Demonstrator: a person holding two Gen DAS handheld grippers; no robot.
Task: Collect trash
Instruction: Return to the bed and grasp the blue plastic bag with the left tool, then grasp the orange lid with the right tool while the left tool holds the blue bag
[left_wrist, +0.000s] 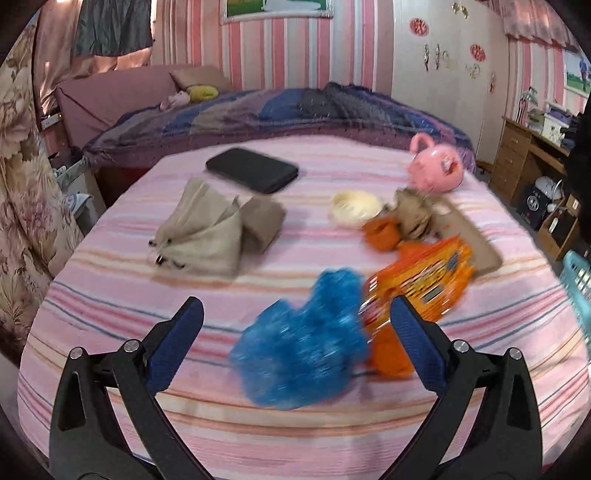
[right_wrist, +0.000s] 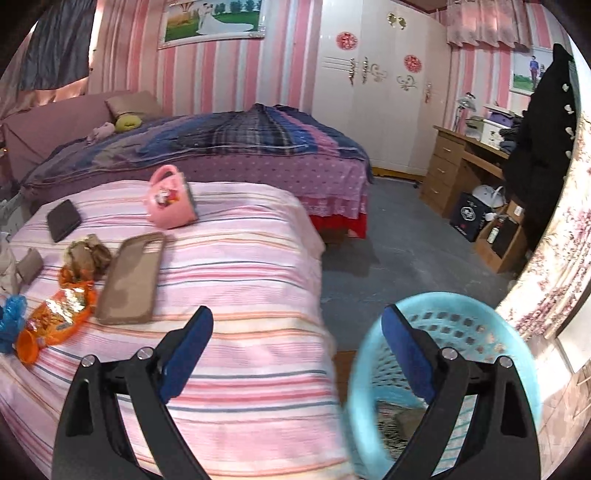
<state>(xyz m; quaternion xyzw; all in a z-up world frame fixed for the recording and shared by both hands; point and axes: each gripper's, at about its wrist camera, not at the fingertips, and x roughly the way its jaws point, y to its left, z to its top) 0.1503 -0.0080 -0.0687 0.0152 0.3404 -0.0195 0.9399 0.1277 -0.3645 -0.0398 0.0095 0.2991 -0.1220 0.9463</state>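
On the pink striped bed (left_wrist: 221, 295) lies a crumpled blue plastic bag (left_wrist: 306, 339), and my left gripper (left_wrist: 295, 314) hangs open just over it, not touching. Right of the bag lies an orange snack wrapper (left_wrist: 421, 280), with an orange scrap (left_wrist: 380, 230), a crumpled brown paper (left_wrist: 413, 212) and a cream cup (left_wrist: 356, 206) behind. My right gripper (right_wrist: 297, 325) stands open and empty over the bed's right edge, beside the light blue basket (right_wrist: 461, 325) on the floor. The wrapper (right_wrist: 55, 317) and blue bag (right_wrist: 11, 317) show at the far left of the right wrist view.
A black phone (left_wrist: 253, 170), folded beige cloth (left_wrist: 210, 229), pink mug (left_wrist: 436, 166) and brown phone case (right_wrist: 129, 277) also lie on the bed. A second bed (right_wrist: 221, 147) stands behind. A wooden desk (right_wrist: 472, 166) and boxes line the right wall.
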